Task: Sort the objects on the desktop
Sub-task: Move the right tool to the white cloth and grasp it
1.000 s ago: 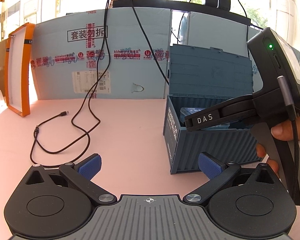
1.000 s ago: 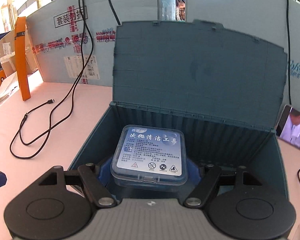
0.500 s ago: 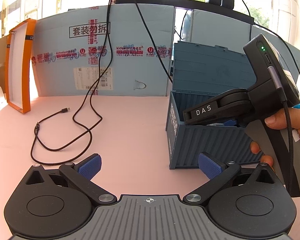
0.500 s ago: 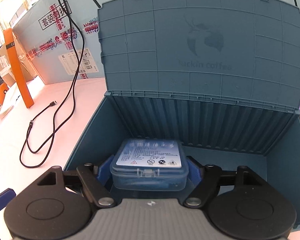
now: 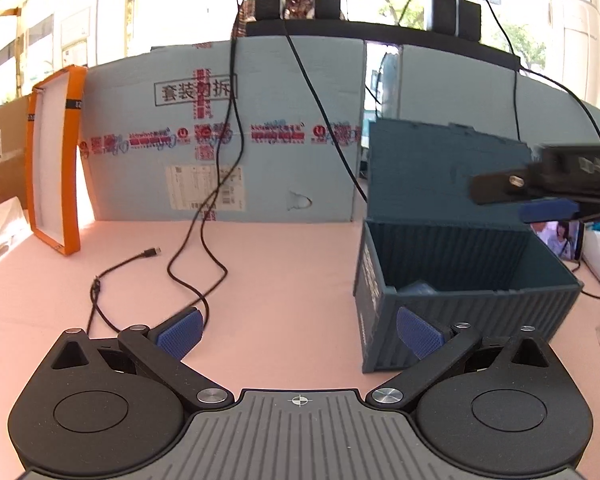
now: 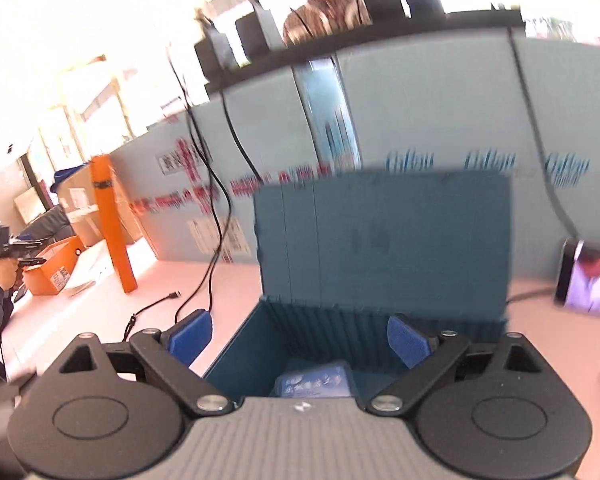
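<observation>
Teal ribbed storage box (image 5: 464,320), hinged lid (image 6: 384,240) standing upright, on pink tabletop (image 5: 280,280); contents: one clear plastic case with blue label (image 6: 314,384) lying on the box floor. Right gripper (image 6: 298,334): jaws spread wide, empty, above the box's near edge, apart from the case. Left gripper (image 5: 298,332): jaws spread wide, empty, low over the tabletop beside the box's left corner, black USB cable (image 5: 148,276) near its left finger.

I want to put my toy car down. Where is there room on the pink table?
Bare table lies between the black cable and the blue box. It's crowded at the right by the phone.
</observation>
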### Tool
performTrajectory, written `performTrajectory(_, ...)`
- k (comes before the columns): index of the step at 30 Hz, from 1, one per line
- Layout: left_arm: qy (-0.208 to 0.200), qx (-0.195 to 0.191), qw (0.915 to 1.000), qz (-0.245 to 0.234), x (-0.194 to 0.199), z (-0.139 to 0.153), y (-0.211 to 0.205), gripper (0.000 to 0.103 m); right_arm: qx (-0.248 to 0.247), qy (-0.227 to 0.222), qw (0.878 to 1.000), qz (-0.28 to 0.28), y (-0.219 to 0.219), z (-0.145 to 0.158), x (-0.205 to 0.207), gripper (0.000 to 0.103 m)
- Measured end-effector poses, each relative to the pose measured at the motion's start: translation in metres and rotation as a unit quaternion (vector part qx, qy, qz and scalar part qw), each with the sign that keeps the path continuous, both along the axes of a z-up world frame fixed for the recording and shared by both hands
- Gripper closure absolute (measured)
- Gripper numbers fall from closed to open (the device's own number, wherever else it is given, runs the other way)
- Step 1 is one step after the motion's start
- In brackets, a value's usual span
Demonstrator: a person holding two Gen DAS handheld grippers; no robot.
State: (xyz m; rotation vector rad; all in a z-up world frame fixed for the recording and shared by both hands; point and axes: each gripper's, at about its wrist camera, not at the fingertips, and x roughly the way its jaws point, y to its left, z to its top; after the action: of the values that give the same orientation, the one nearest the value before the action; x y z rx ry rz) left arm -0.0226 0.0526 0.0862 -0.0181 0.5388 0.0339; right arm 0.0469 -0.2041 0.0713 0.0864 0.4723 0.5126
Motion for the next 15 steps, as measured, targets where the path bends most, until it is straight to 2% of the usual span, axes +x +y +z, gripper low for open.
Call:
performTrajectory(2,-0.018,0.005,0.9998,0.009,0.010,0.009,0.004,0.000,-0.032,-0.041,0.998,-0.033,-0.014,0.005,-0.015,0.005)
performTrajectory(4,-0.009,0.011,0.9999,0.003,0.031,0.013,0.002,0.000,-0.059,-0.055,0.992,-0.099,-0.026,0.000,-0.016,0.005)
performTrajectory(6,0.012,0.015,0.9998,-0.010,0.054,0.013,-0.003,0.000,-0.062,-0.023,0.990,-0.125,-0.035,-0.013,-0.004,0.005)
performTrajectory(9,0.058,0.037,0.9975,-0.013,0.086,-0.004,-0.022,0.000,-0.024,0.041,0.994,-0.103,-0.049,-0.034,0.017,0.005)
performTrajectory(10,0.067,0.034,0.9970,-0.020,0.090,-0.009,-0.024,0.000,-0.021,0.053,0.993,-0.106,-0.046,-0.040,0.025,0.005)
performTrajectory(13,0.094,0.023,0.9946,-0.039,0.102,-0.023,-0.032,0.000,-0.046,0.051,0.989,-0.131,-0.034,-0.051,0.036,0.006)
performTrajectory(15,0.112,0.015,0.9923,-0.051,0.110,-0.033,-0.037,0.000,-0.059,0.055,0.988,-0.134,-0.022,-0.057,0.045,0.012)
